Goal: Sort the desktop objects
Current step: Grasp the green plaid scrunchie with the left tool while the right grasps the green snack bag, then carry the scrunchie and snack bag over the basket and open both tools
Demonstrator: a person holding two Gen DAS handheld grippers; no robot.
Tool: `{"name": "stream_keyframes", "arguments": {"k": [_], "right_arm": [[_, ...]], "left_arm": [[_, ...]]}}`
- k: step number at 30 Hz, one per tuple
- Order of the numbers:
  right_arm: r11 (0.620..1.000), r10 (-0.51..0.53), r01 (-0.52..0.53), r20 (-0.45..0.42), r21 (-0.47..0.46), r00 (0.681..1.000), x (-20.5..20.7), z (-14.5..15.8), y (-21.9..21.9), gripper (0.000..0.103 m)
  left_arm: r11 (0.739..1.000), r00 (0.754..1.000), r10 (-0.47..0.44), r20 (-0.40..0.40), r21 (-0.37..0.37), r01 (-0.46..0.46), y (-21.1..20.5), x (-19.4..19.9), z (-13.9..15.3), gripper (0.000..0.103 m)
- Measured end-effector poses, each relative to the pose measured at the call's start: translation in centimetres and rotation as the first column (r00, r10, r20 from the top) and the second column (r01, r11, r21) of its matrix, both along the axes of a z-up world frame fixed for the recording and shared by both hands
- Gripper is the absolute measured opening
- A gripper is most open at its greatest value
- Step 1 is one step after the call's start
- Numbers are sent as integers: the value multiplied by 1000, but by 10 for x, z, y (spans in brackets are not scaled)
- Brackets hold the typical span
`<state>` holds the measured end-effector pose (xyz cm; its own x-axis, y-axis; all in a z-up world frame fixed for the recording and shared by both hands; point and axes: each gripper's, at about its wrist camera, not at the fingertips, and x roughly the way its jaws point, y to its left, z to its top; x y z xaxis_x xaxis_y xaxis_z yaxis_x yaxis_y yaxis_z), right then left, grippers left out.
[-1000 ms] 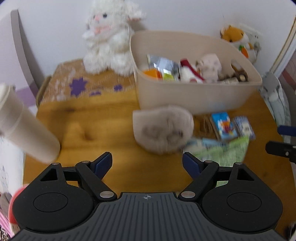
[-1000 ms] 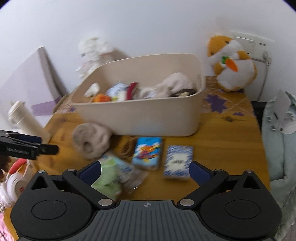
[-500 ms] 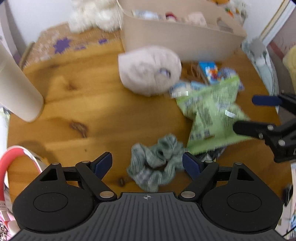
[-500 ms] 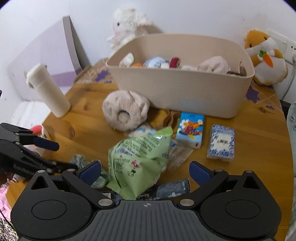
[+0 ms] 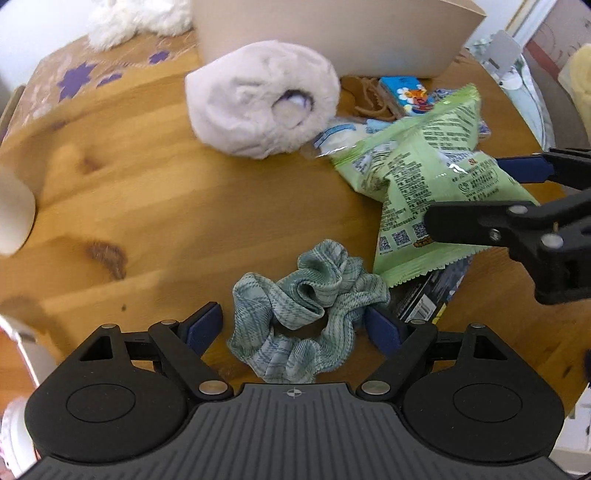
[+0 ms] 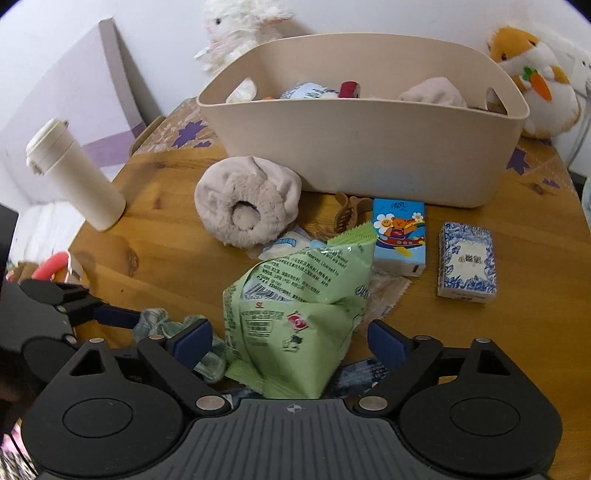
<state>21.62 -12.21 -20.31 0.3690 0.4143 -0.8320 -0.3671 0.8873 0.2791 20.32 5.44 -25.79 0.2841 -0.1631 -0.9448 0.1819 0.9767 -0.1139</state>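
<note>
My left gripper (image 5: pixel 293 326) is open, its fingers on either side of a teal plaid scrunchie (image 5: pixel 306 310) lying on the wooden table. My right gripper (image 6: pixel 290 339) is open around the lower end of a green snack bag (image 6: pixel 299 306); it also shows in the left wrist view (image 5: pixel 480 192) over the bag (image 5: pixel 424 173). The scrunchie (image 6: pixel 159 319) peeks out left of the bag. A beige storage bin (image 6: pixel 369 155) holding several items stands at the back. A fluffy beige roll (image 6: pixel 247 201) lies in front of it.
Two tissue packs (image 6: pixel 399 240) (image 6: pixel 467 260), a brown hair claw (image 6: pixel 349 212) and flat packets lie near the bin. A white tumbler (image 6: pixel 74 177) stands at left. Plush toys (image 6: pixel 535 81) (image 6: pixel 240 26) sit by the wall. Pink headphones (image 6: pixel 51 264) lie at the left edge.
Both grippers have moved down and closer to the near table items. The left now straddles the scrunchie; the right now straddles the green snack bag.
</note>
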Motion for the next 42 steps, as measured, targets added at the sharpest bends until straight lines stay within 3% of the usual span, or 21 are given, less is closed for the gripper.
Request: {"name": "stream_keyframes", "arguments": {"k": [3,4,6,8,11,15,25,42], "right_arm": [[999,-31,31,-7,18,999,2,-2,-2,77],[999,-36,36,-6,16,999,3,-2,-3,65],[999,-44,44,-12,23,999,4,-2,-5,61],[999,-44,44,-11,18,999,2,-2,-4,52],[999,-36,36,2,17,999,-1,0,-2,47],[1000,-22,21,18,8,1000,-6,3,-1,43],[997,-19,13,88,70,996,-15,29,-19,42],[987,-139,119,190,110,972,-2,67,-74,43]], "left_arm": [[1000,1000,-12,25,4,11,-1,0,1,82],[1000,999,-13,33,8,13,-2,0,1,80],[999,998,-29,59,28,28,-3,0,3,60],[998,996,-49,70,44,46,-3,1,6,49],[999,997,-39,65,24,38,0,1,8,35],[998,995,-52,81,36,50,-4,1,10,25],[997,989,-67,130,42,62,-10,-9,26,22],[994,957,-82,277,88,59,-26,2,77,22]]}}
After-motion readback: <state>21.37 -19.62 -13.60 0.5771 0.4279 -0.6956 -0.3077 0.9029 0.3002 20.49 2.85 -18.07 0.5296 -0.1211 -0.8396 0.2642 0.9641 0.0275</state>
